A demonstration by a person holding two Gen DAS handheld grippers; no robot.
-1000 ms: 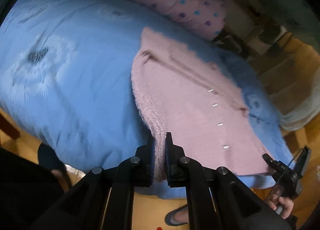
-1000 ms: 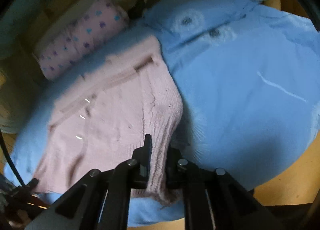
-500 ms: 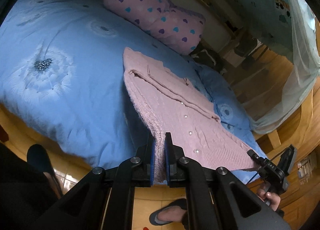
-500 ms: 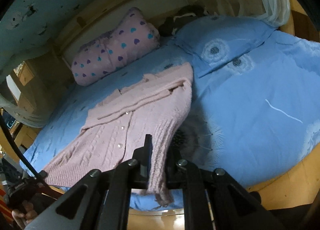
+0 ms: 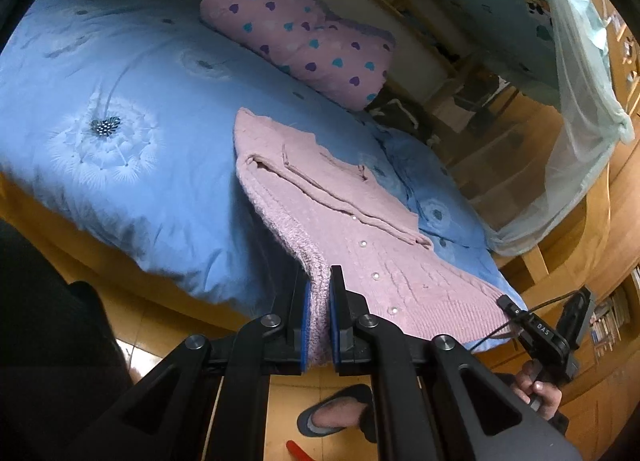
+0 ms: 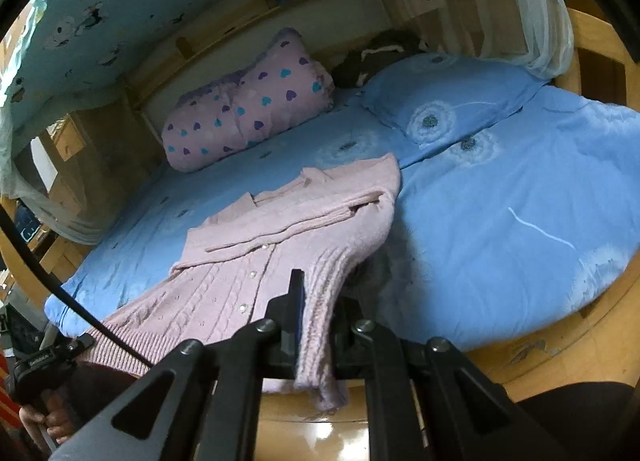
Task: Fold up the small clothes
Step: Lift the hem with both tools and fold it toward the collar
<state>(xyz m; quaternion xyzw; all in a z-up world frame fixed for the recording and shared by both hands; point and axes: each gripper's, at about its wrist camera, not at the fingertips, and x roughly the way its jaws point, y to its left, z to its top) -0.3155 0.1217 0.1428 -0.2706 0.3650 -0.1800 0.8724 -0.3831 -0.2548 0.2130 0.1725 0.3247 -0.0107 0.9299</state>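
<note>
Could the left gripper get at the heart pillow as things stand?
Probably not: the left gripper is shut on the pink cardigan's hem at the bed's near edge, and the heart pillow lies across the blue duvet.

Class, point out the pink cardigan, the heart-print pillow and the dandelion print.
pink cardigan [image 5: 360,229], left wrist view, buttoned front.
heart-print pillow [image 6: 248,109], right wrist view, middle.
dandelion print [image 5: 105,125], left wrist view, dark centre.

The pink cardigan [image 5: 360,229] is a thick, fuzzy knit with cable ribs and small glossy buttons. The blue bed cover [image 5: 132,165] is smooth, matt cloth. The heart-print pillow [image 5: 304,33] looks soft. The bed frame [image 6: 552,365] is varnished wood. The left hand-held gripper [image 5: 319,325] is matt black plastic with metal screws.
</note>
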